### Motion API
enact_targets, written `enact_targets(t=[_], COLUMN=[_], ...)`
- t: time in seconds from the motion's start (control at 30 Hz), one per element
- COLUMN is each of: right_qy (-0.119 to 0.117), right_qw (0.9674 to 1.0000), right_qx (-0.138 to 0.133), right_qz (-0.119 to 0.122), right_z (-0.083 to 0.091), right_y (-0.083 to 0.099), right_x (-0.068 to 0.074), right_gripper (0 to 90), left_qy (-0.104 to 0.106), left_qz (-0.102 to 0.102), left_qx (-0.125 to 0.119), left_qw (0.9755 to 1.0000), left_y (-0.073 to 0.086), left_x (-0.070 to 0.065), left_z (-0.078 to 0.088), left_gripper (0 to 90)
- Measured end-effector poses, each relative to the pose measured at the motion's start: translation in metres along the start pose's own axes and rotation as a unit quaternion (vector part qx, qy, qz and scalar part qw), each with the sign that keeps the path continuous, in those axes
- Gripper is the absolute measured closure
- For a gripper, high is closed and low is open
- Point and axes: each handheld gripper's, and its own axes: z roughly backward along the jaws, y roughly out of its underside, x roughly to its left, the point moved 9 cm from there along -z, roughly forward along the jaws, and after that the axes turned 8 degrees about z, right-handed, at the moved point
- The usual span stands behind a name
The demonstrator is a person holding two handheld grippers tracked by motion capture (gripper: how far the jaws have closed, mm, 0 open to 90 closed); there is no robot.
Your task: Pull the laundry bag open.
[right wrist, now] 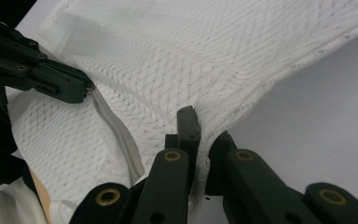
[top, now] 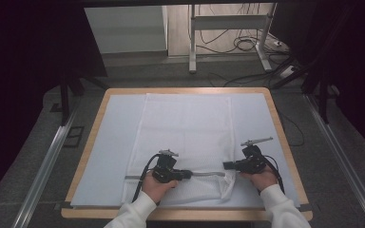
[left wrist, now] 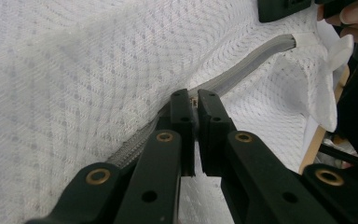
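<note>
A white mesh laundry bag (top: 185, 137) lay flat on the pale mat of the wooden-edged table (top: 285, 142), running from the far side toward the near edge, with a grey zipper (top: 208, 174) crossing it near the person.

The left gripper (top: 188, 174) sat over the near middle of the bag, pointing right along the zipper line. In the left gripper view its jaws were pressed almost together on the zipper (left wrist: 242, 70), and a small metal piece between the tips was probably the zipper pull (left wrist: 195, 101), though it was too small to be sure. The grey zipper tape ran out from under the jaws toward the far right of that view.

The right gripper (top: 225, 166) sat at the bag's near right corner, pointing left toward the other gripper. In the right gripper view its jaws were clamped on a fold of the mesh (right wrist: 204, 135) at the bag's edge, with fabric bunched between the pads. The left gripper (right wrist: 87, 91) appeared there at the zipper's (right wrist: 116, 130) other end.
</note>
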Motion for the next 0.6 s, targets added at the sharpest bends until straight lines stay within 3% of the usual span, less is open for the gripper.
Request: enact_targets(t=[0.6], right_qy=[0.002], right_qw=[1.0000], right_qx=[-0.005], right_qz=[-0.002], right_z=[0.002], right_y=[0.000], right_x=[-0.001], right_gripper=[87.6], left_qy=[0.002], left_qz=[0.019], left_qx=[-0.012], left_qw=[0.9997], left_y=[0.005], left_x=[0.012], left_z=[0.018], left_gripper=[86.9])
